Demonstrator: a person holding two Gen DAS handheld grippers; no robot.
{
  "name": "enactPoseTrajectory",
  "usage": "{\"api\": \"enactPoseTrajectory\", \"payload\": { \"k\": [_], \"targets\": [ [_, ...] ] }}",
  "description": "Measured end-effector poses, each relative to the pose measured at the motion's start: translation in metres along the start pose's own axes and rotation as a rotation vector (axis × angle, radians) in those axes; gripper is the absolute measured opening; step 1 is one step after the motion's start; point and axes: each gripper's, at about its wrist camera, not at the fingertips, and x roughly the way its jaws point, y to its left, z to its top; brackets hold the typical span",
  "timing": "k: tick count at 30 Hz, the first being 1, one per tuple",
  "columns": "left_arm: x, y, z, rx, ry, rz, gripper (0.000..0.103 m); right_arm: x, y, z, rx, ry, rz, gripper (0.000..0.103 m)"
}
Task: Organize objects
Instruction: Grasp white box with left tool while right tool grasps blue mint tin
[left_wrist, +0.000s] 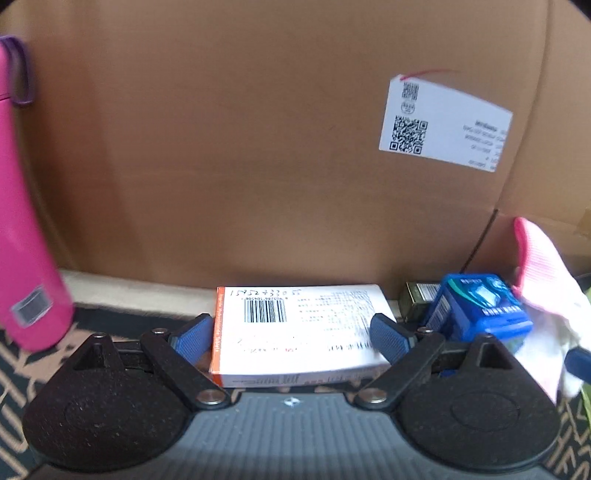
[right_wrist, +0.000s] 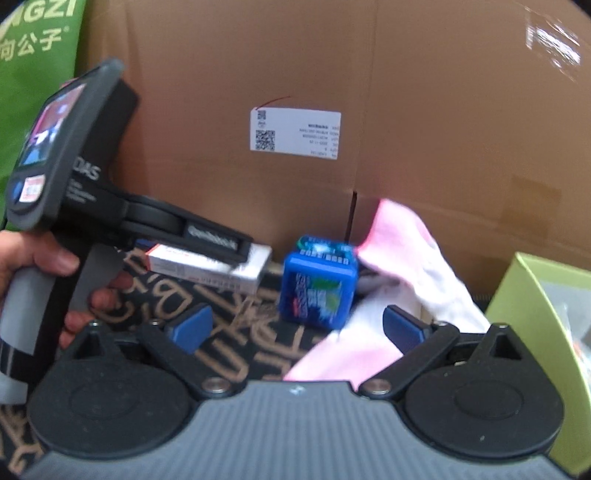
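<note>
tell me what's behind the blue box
Behind the blue box, a small dark box stands against the cardboard carton. Most of it is hidden, so its label cannot be read.

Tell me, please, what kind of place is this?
Probably a home corner used for sorting or storage: a big cardboard box with a shipping label, a patterned mat, and loose household items such as a pink bottle and a medicine box.
</note>
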Motion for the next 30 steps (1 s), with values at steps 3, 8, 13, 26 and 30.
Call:
{"api": "enactPoseTrajectory", "payload": {
  "k": [3,8,13,26,30],
  "targets": [
    [0.008,0.002,0.002,-0.018,0.001,-0.018,0.100,0.016,-0.003,0.005,0.015,0.005,0.004,0.101],
    [0.002,0.016,-0.004,-0.023,-0.011,-0.099,0.085,0.030,-0.009,0.011,0.029,0.002,0.001,0.069],
    [-0.027,0.029,-0.021,-0.031,-0.004,-0.188,0.066,0.017,-0.019,0.002,0.076,-0.003,0.006,0.055],
    [-0.093,0.041,-0.039,0.177,-0.084,-0.370,0.086,-0.085,-0.035,-0.028,0.094,-0.001,0.102,0.055],
    [-0.069,0.025,-0.020,0.272,-0.022,-0.436,0.086,-0.109,-0.034,-0.036,0.072,0.003,0.091,0.053]
  ]
}}
